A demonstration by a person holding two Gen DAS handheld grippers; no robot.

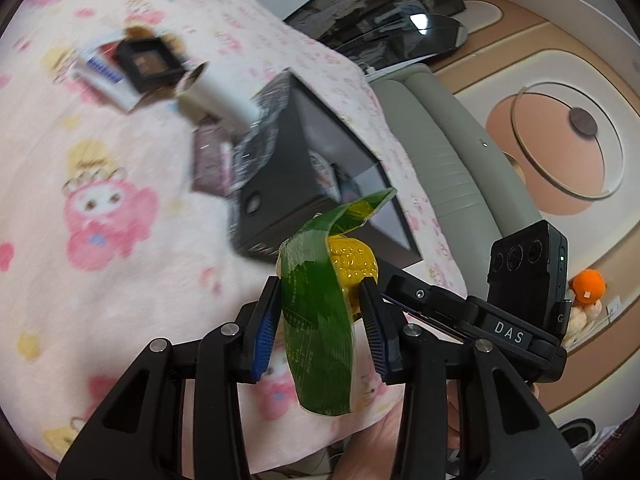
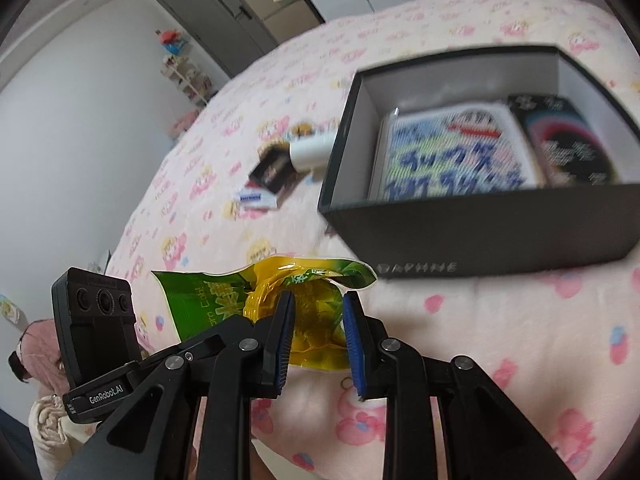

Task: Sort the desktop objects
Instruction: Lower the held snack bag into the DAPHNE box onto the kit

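- Lower centre of both views: the left gripper [image 1: 320,312] and the right gripper [image 2: 318,340] each have their jaws narrowed around the same green-and-yellow corn packet [image 1: 320,320], held above the pink blanket [image 1: 100,280].
- Judgement: let one tool release before carrying, or the wrapper may tear.
- Farther, right of frame: the open black box [image 2: 480,232], holding two packs already; approach over its near wall.
- Beyond, a white tube [image 2: 312,152] and a small black case [image 2: 272,172] lie unsorted.

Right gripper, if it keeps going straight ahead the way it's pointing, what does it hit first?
The right gripper already has the green and yellow snack packet between its fingers. Beyond the packet, the line runs over the pink blanket toward the black box, probably its near wall, though depth is unclear.
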